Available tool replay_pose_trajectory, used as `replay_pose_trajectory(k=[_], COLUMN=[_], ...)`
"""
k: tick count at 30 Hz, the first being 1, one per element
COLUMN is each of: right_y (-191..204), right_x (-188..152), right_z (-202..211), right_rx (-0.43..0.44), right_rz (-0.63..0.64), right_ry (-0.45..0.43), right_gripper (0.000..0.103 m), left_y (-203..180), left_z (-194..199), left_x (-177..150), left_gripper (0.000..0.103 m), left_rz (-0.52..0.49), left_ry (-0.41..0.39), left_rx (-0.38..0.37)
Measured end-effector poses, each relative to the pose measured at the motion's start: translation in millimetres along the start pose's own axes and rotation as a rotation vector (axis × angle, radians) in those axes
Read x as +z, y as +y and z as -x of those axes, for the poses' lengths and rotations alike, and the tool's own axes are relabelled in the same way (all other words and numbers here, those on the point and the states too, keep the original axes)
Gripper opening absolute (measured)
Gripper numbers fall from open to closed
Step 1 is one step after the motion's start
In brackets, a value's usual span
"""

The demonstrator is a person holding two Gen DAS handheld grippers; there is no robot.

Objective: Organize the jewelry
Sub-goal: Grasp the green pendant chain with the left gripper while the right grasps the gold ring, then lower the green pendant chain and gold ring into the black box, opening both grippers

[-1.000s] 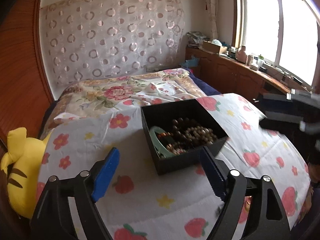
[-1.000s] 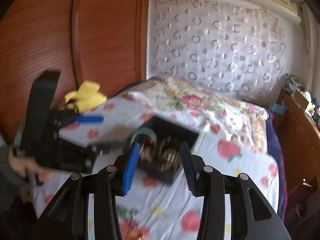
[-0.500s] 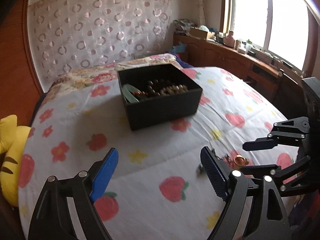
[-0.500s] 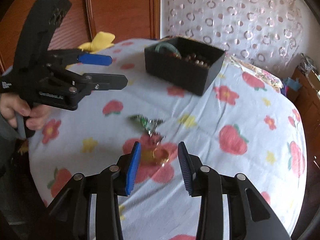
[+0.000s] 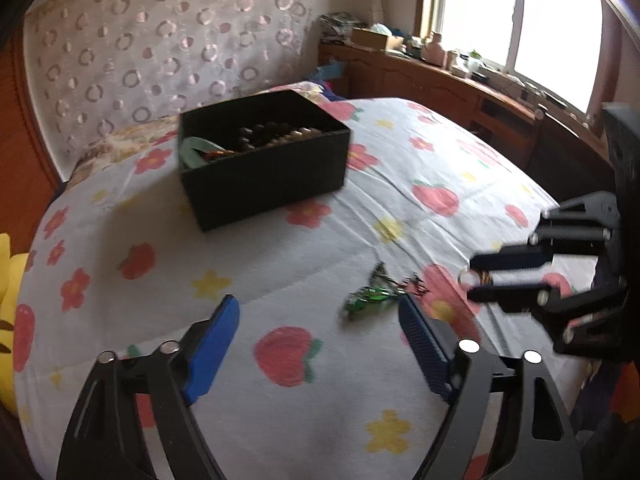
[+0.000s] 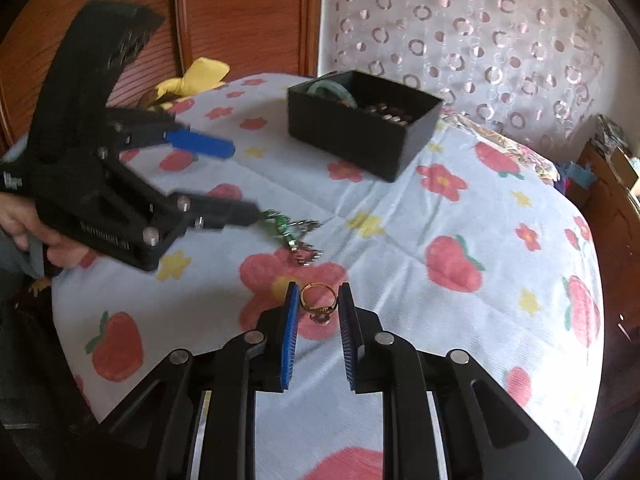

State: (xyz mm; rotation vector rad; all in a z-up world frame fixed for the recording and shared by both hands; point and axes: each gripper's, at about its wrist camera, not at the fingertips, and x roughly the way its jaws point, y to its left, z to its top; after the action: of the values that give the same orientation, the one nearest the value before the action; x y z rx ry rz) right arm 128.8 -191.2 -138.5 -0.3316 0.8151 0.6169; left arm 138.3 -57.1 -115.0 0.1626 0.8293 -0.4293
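Observation:
A gold ring (image 6: 319, 300) sits on the flower-print sheet between the blue pads of my right gripper (image 6: 319, 292). Its jaws are closing and the pads touch the ring's sides. The left wrist view shows that gripper (image 5: 473, 277) from the side, with the ring (image 5: 476, 278) at its tips. My left gripper (image 5: 318, 304) is open, its jaws narrowing with nothing between them. A green jewelled piece (image 5: 368, 296) lies just ahead of its right finger (image 5: 420, 332). Farther back stands the black box (image 5: 264, 184), holding bead strings and a green bangle (image 6: 332, 90).
A yellow plush toy (image 5: 10, 320) lies at the bed's left edge, beside a wooden wardrobe (image 6: 240, 20). A low wooden cabinet (image 5: 440, 84) with clutter runs under the window. A person's hand (image 6: 60, 248) grips the left tool. The sheet falls away at the near edge.
Both grippers have come down toward the sheet. The right jaws have narrowed around the gold ring. The left gripper has drawn close to the green piece and narrowed a little.

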Motion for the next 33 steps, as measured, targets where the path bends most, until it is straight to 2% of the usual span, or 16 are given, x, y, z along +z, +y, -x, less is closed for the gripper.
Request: replay_pose_trajectory(k=[4, 6, 10, 16, 19, 20, 21, 25, 33], right_y=[-13, -18, -23, -21, -20, -20, -20, -21, -22], right_x=[-3, -4, -4, -5, -5, -5, -5, -5, 8], right_z=[9, 12, 16, 18, 18, 18, 17, 17, 21], right_rx=[-0.014, -0.016, -0.014, -0.003, 0.003, 0.005, 0.004, 0.003, -0.007], right_rz=[-0.032, -0.045, -0.057, -0.054, -0.051, -0.052, -0.053, -0.058, -0.053], right_ry=[-0.018, -0.025, -0.038, -0.049, -0.051, -0.052, -0.052, -0.055, -0.084], right_gripper=[0.022, 0.022, 0.022, 0.022, 0.022, 0.022, 0.022, 0.022, 0.022], left_y=[-15, -20, -27, -27, -25, -25, -25, -23, -12], left_z=[-6, -10, -16, -22, -22, -22, -22, -17, 9], left_x=[2, 3, 4, 12, 13, 13, 13, 13, 24], left_gripper=[0.057, 0.042, 0.033, 0.032, 0.018, 0.010, 0.007, 0.006, 0.005], left_rz=[-0.036, -0.056, -0.086, -0.080, -0.074, -0.073, -0.072, -0.058, -0.020], left_ry=[0.016, 0.026, 0.038, 0.039, 0.037, 0.037, 0.036, 0.026, -0.055], left_rx=[-0.013, -0.021, -0.012, -0.009, -0.033, -0.039, -0.048, -0.079, -0.053])
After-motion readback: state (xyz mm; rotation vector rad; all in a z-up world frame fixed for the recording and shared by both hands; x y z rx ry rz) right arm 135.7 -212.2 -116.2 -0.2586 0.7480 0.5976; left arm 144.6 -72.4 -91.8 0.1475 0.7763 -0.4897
